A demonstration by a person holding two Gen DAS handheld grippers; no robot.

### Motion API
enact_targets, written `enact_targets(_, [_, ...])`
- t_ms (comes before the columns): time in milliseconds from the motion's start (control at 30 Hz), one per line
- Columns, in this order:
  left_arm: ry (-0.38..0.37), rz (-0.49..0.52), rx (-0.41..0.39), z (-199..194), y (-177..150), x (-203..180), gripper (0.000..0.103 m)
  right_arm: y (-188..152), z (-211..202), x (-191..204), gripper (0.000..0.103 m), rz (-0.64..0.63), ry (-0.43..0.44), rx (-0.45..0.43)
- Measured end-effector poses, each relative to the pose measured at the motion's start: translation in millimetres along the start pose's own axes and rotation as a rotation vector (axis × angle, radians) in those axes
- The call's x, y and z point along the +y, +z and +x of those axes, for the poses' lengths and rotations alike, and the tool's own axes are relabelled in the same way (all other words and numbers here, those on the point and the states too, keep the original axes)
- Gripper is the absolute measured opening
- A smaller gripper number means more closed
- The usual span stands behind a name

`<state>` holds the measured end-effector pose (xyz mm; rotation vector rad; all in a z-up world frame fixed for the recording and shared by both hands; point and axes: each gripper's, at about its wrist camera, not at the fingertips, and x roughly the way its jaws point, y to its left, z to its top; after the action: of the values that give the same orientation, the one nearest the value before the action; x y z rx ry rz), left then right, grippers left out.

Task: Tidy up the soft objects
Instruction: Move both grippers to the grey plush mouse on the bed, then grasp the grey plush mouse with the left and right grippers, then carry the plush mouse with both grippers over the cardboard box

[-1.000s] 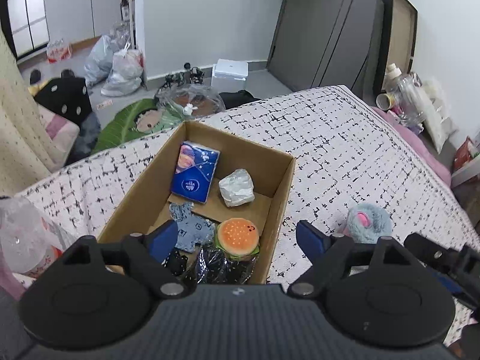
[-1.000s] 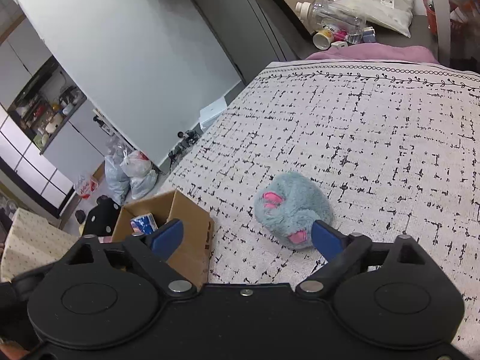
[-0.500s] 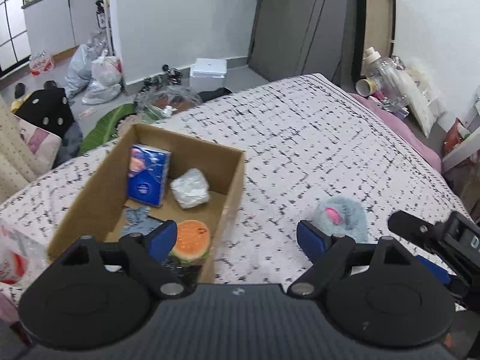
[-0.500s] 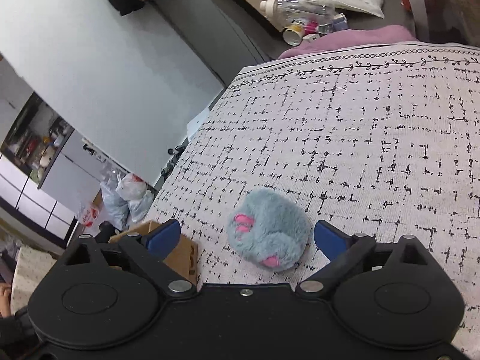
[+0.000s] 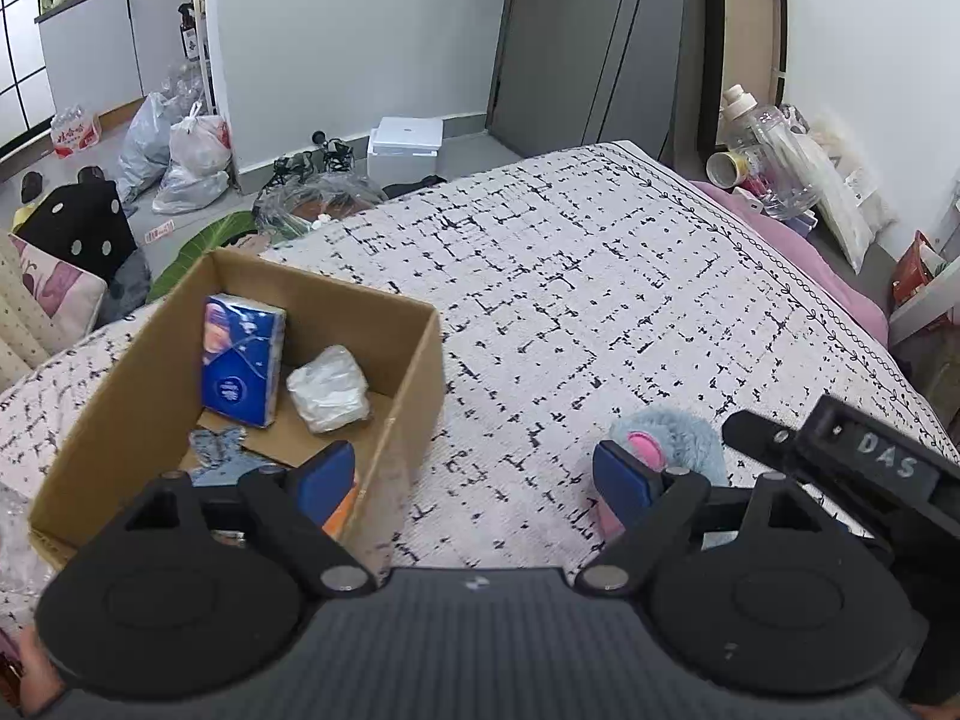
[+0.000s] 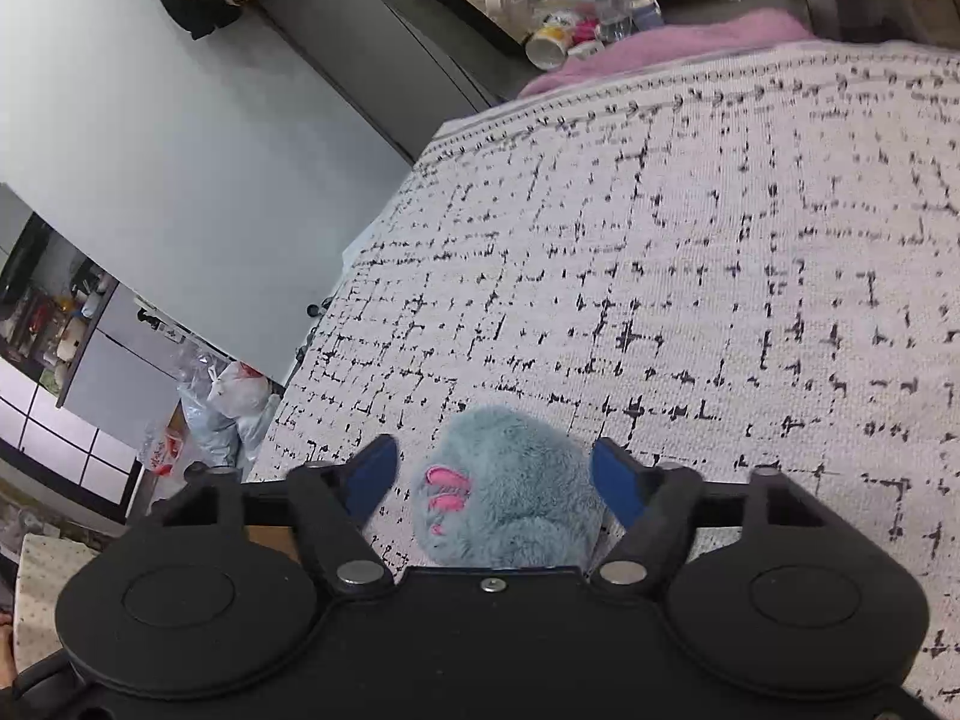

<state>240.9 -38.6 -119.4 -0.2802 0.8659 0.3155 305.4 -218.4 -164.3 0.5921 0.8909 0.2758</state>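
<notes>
One bed [image 5: 600,276] fills both views, its woven white cover crossed by broken black lines. Near its edge sits an open cardboard box [image 5: 414,396] holding a glossy blue tissue pack [image 5: 243,360], a crinkled white bundle [image 5: 327,387] and a flat grey cloth piece [image 5: 216,447]. Beside the box lies a round, fluffy blue-grey plush paw [image 6: 510,480] with pink pads. The right claw [image 6: 492,477] straddles it, closing, pads apart from the fur. The left claw [image 5: 474,474] gapes wide, empty.

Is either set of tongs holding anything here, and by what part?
Nothing held yet. The right tongs are closing around the fluffy blue paw toy, pads not yet pressing. The left tongs are open, empty.
</notes>
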Motion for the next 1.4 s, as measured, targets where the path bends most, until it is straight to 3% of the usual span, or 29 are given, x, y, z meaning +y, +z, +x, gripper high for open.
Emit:
enact_targets(100, [-0.003,0.000,0.002,7,0,-6,0.085,0,3,-1,0.059,0.005,0.009,0.013])
enact_targets(167, [0.000,0.010,-0.003,10,1,-12,0.085,-2,7,0,0.044,-0.008,0.003,0.037])
enact_targets(200, [-0.014,0.006,0.005,12,1,-13,0.085,-2,10,-1,0.029,-0.012,-0.009,0.057])
enact_targets(333, [-0.045,-0.001,0.019,16,1,-23,0.085,-6,13,-10,0.020,0.028,-0.025,0.095])
enact_targets(433, [-0.070,0.015,0.023,19,0,-32,0.083,-5,8,-14,0.017,0.059,-0.009,0.091])
enact_targets(533, [-0.113,-0.056,0.068,27,-2,-33,0.079,-5,5,-27,0.015,0.133,0.014,0.094])
enact_targets(867, [-0.155,-0.090,0.136,38,-10,-48,0.063,-5,-2,-52,0.014,0.283,0.064,0.107])
enact_targets(1200, [-0.184,-0.150,0.169,47,-16,-54,0.039,-6,-5,-60,0.014,0.317,0.065,0.121])
enact_targets(1300, [-0.207,-0.159,0.189,51,-16,-56,0.022,-6,-3,-58,0.014,0.314,0.073,0.128])
enact_targets(1400, [-0.213,-0.130,0.181,50,-15,-60,0.018,-6,-5,-56,0.013,0.292,0.077,0.124])
